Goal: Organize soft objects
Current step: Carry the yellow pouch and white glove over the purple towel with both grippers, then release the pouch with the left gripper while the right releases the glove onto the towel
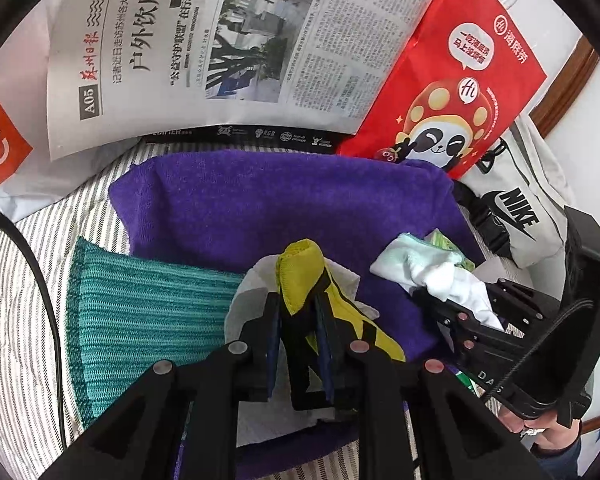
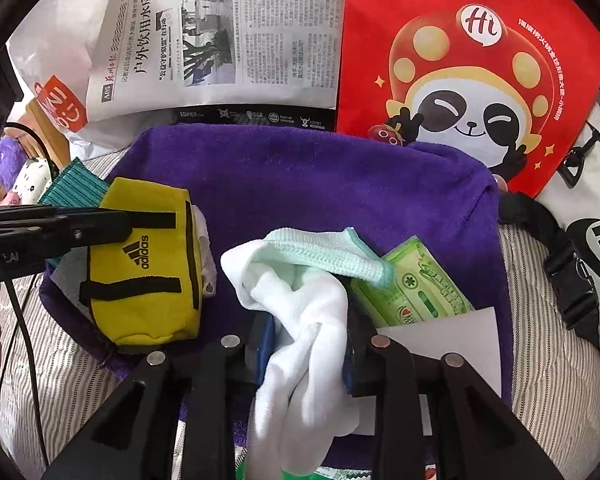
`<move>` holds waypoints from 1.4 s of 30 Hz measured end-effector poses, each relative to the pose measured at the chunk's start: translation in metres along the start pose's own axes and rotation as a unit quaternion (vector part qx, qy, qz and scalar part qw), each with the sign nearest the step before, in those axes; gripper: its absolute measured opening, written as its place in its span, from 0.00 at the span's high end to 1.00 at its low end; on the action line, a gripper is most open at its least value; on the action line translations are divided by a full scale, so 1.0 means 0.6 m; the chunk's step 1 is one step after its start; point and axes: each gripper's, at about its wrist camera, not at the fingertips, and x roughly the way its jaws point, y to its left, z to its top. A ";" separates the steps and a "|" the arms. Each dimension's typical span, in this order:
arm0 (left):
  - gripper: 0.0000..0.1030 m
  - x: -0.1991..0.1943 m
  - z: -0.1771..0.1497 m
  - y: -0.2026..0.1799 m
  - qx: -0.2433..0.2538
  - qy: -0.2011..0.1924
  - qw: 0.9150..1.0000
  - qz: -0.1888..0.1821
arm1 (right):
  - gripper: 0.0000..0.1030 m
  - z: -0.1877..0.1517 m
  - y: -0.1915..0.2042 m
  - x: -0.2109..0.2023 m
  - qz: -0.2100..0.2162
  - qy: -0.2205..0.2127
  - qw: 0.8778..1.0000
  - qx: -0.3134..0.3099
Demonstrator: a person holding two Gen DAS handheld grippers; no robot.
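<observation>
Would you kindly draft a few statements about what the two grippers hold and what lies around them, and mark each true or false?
1. The left gripper grips a yellow pouch. True.
2. The right gripper has a green packet between its jaws. False: it has a white sock; the green packet lies beside it.
3. The purple towel lies under both items. True.
4. The red bag shows a cat. False: it shows a panda.
5. The newspaper lies beyond the towel. True.

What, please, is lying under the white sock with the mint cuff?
Under the white sock with the mint cuff lie a green tissue packet, a white paper sheet and the purple plush towel; the packet's left part is covered.
</observation>
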 end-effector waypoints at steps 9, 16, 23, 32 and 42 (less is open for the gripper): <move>0.78 -0.001 -0.012 0.004 0.001 0.000 1.000 0.001 | 0.50 -0.003 0.000 -0.024 0.022 -0.010 1.000 0.009; 0.71 -0.009 -0.025 0.000 0.006 0.001 1.000 0.011 | 0.48 -0.010 -0.010 -0.048 0.028 -0.018 0.999 0.024; 0.51 -0.034 -0.042 -0.002 -0.004 -0.014 1.000 0.003 | 0.48 -0.023 -0.013 -0.082 0.018 -0.027 0.999 0.026; 0.43 -0.090 -0.079 -0.019 0.006 -0.029 0.999 0.016 | 0.47 -0.053 -0.025 -0.129 0.013 -0.046 0.998 0.044; 0.43 -0.138 -0.136 -0.048 0.024 -0.077 0.990 0.119 | 0.47 -0.130 -0.050 -0.190 -0.005 -0.055 0.995 0.085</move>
